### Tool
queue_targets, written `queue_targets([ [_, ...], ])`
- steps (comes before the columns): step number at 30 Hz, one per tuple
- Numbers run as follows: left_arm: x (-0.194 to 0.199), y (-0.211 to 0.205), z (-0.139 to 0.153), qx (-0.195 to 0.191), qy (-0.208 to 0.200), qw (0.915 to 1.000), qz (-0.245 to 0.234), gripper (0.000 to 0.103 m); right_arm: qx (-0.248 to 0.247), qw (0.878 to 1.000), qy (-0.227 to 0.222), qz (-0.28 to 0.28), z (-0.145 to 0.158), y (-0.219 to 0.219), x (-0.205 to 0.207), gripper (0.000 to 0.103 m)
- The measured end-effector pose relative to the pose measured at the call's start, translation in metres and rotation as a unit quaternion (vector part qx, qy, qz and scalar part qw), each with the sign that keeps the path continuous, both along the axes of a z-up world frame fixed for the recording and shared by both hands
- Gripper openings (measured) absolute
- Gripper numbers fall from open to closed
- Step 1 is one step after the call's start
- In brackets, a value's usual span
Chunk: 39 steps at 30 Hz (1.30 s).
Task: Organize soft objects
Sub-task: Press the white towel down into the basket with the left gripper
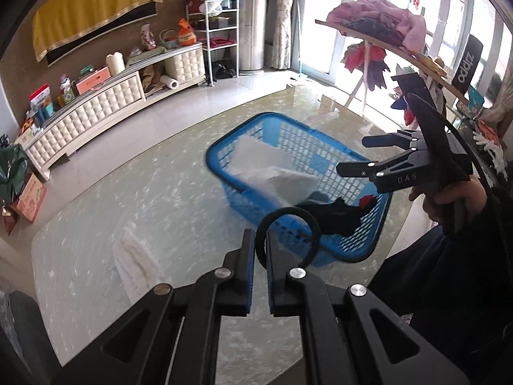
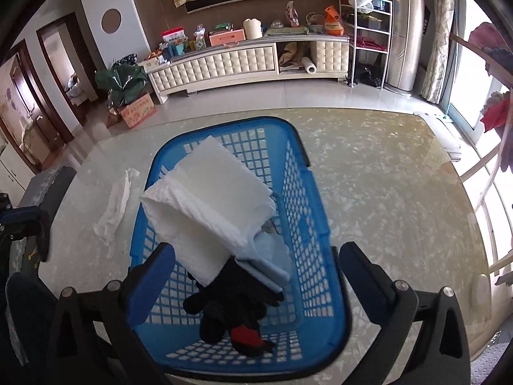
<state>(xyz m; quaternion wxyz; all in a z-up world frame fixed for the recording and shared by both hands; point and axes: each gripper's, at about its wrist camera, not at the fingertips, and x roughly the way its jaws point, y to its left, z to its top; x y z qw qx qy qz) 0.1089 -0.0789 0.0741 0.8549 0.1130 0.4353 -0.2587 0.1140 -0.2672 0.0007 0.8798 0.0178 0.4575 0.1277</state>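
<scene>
A blue plastic basket (image 1: 224,147) (image 2: 307,211) stands on the marbled table. It holds white folded cloths (image 2: 208,199) (image 1: 275,179), a light blue cloth (image 2: 266,263) and black gloves with a red patch (image 2: 231,314) (image 1: 336,215). My left gripper (image 1: 260,240) is shut on a black hair tie (image 1: 298,215) and holds it just above the basket's near rim. My right gripper (image 2: 256,266) (image 1: 352,155) is open and empty, hovering over the basket's near end. A white rag (image 1: 134,263) (image 2: 115,205) lies on the table left of the basket.
A long white TV cabinet (image 2: 224,64) with clutter stands along the far wall. A white wire shelf (image 2: 368,32) is beside it. A clothes rack with garments (image 1: 378,22) stands by the windows at right. A cardboard box (image 2: 138,112) sits on the floor.
</scene>
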Motion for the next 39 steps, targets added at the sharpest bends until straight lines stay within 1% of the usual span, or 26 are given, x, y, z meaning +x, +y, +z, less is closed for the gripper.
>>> queue_targets([
  [5, 0.006, -0.031, -0.001, 0.016, 0.005, 0.9997, -0.015, 0.005, -0.008, 1.0, -0.002, -0.01, -0.002, -0.007, -0.004, 0.103],
  [10, 0.015, -0.061, -0.009, 0.027, 0.012, 0.9992, -0.027, 0.005, -0.01, 1.0, -0.006, -0.02, -0.003, -0.018, -0.01, 0.103],
  [19, 0.038, -0.108, -0.039, 0.041, 0.041, 0.997, -0.051, 0.005, 0.0, 0.999, 0.004, -0.047, -0.011, -0.045, -0.013, 0.103],
  [25, 0.048, -0.123, -0.061, 0.067, 0.055, 0.9947, -0.055, 0.005, 0.003, 0.999, 0.014, -0.046, -0.013, -0.046, -0.014, 0.103],
  [30, 0.053, -0.129, -0.069, 0.069, 0.063, 0.9941, -0.055, 0.005, 0.006, 0.999, 0.017, -0.045, -0.015, -0.049, -0.013, 0.103],
  [34, 0.055, -0.131, -0.07, 0.074, 0.062, 0.9936, -0.058, 0.006, 0.013, 0.998, 0.019, -0.051, -0.014, -0.054, -0.012, 0.103],
  [35, 0.055, -0.132, -0.07, 0.074, 0.062, 0.9936, -0.058, 0.007, 0.014, 0.998, 0.02, -0.052, -0.014, -0.054, -0.012, 0.103],
  [37, 0.055, -0.132, -0.07, 0.077, 0.06, 0.9935, -0.058, 0.014, 0.014, 0.998, 0.021, -0.052, -0.014, -0.054, -0.013, 0.103],
  [39, 0.055, -0.132, -0.071, 0.08, 0.057, 0.9937, -0.055, 0.028, 0.013, 0.998, 0.024, -0.052, -0.015, -0.053, -0.012, 0.103],
])
